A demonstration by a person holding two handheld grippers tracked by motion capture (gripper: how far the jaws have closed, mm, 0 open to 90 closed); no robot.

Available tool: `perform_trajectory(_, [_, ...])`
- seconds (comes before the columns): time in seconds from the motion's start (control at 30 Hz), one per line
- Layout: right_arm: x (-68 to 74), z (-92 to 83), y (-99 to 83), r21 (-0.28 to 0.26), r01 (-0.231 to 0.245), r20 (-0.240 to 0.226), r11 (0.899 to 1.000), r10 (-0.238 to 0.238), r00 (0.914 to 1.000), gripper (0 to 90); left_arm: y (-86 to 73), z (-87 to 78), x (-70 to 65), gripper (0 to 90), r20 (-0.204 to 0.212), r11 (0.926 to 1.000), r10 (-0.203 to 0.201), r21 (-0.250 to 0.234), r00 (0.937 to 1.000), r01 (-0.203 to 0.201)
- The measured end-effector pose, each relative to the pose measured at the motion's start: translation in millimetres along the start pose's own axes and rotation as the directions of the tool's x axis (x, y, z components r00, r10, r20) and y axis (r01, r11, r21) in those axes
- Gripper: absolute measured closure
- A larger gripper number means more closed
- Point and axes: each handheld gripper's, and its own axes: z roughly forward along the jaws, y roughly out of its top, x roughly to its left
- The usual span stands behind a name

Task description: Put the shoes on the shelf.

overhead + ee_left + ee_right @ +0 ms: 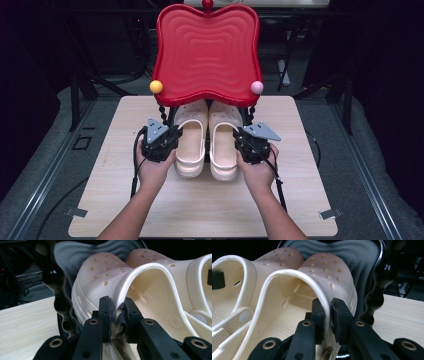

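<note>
Cream clogs (206, 140) sit pinched by left hand-held gripper (167, 139) and right hand-held gripper (244, 137).

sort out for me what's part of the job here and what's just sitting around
In the job:
- left clog, its outer wall pinched by the left gripper
- right clog, its outer wall pinched by the right gripper
- red shelf, over the clogs' toes

Just there:
- wooden table
- yellow ball and pink ball on the shelf's corners
</note>
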Motion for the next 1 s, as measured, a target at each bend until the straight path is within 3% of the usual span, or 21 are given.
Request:
perform_trajectory(0.47, [-0.8,16.1,0.7,-0.042,-0.016,0.039,0.999,0.017,0.9991,79.8,-1.3,13.6,2.5,79.1,-0.046,0.9997,0.015,-0.020,0.9988,-0.015])
perform_trajectory(0.7, [0.3,17.1,-8.5,-0.043,0.040,0.064,0.998,-0.037,0.9973,76.1,-7.3,14.2,1.2,75.8,-0.052,0.9995,0.025,-0.017,0.9983,-0.025])
perform_trajectory(0.83, [0.3,16.5,-7.8,-0.045,0.013,0.046,0.999,-0.011,0.9989,72.8,-6.5,13.8,0.5,72.9,-0.049,0.9998,0.002,-0.019,0.9988,-0.003])
perform_trajectory(1.0, [-0.2,15.3,-6.6,-0.037,0.015,0.024,0.999,-0.014,0.9996,68.5,-6.3,13.6,1.6,69.0,-0.039,0.9997,-0.013,-0.022,0.9992,0.012])
